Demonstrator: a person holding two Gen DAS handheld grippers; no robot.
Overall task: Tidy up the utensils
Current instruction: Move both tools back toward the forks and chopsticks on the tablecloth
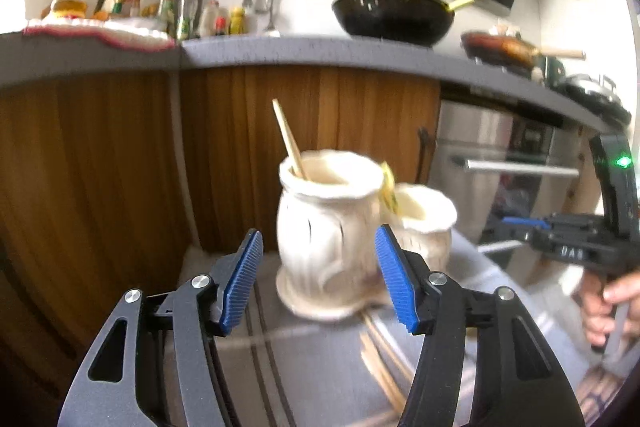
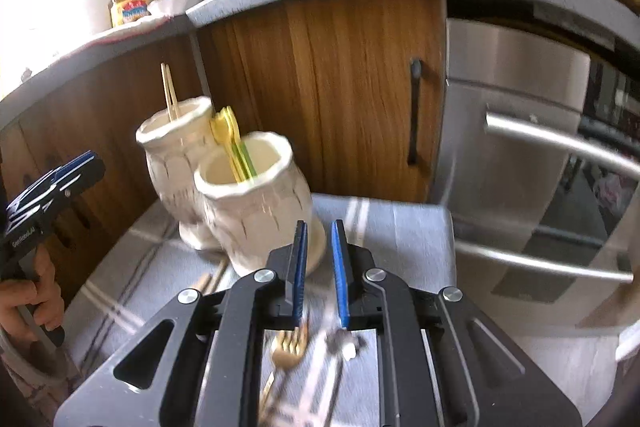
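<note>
Two cream ceramic jars stand side by side on a striped cloth (image 2: 400, 235). The taller jar (image 1: 328, 227) holds chopsticks (image 1: 288, 139); the other jar (image 1: 424, 223) holds yellow and green plastic utensils (image 2: 234, 147). My left gripper (image 1: 320, 267) is open just short of the taller jar, with nothing between its pads. My right gripper (image 2: 318, 227) has its jaws a narrow gap apart and empty, close to the nearer jar (image 2: 256, 203). Under it lie a gold fork (image 2: 286, 347) and a silver spoon (image 2: 344, 343). Loose chopsticks (image 1: 384, 367) lie by the jars' base.
Wooden cabinet doors (image 2: 340, 87) with a dark handle (image 2: 414, 111) rise right behind the jars. A steel oven (image 2: 520, 147) stands to the right. The grey counter (image 1: 320, 51) above carries a wok (image 1: 392, 15), bottles and pans. A hand (image 1: 612, 299) holds the right gripper.
</note>
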